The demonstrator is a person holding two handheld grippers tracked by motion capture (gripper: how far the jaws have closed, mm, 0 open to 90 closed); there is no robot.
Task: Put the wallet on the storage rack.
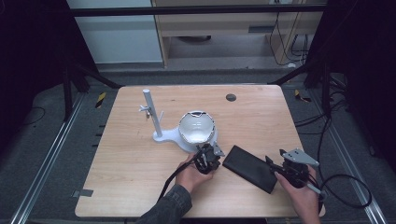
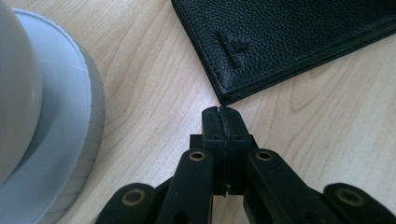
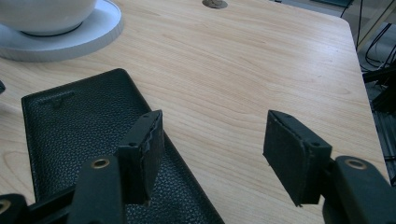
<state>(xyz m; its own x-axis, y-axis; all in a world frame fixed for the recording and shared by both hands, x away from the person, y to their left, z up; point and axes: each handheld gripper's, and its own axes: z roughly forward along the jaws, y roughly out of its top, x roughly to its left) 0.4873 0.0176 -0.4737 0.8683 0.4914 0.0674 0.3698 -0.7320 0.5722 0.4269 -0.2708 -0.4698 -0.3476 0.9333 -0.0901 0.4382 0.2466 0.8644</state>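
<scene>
Left claw (image 2: 223, 112) is sitting clamped empty just beside the black wallet's (image 2: 289, 37) corner; I'm holding my right claw (image 3: 212, 154) gaping over its other end.

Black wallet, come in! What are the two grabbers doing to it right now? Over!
Left gripper shut, empty, tips just short of black wallet corner. Right gripper open over wallet's other end, not gripping. White bowl stand close beside left gripper.

One black grained-leather wallet (image 1: 249, 168); one shiny rounded bowl (image 1: 197, 127); one white round-based stand (image 1: 167, 136) bearing one upright white post (image 1: 151, 111); one pale wooden table (image 1: 130, 158); two black two-jaw grippers (image 1: 205, 156) (image 1: 274, 164).
</scene>
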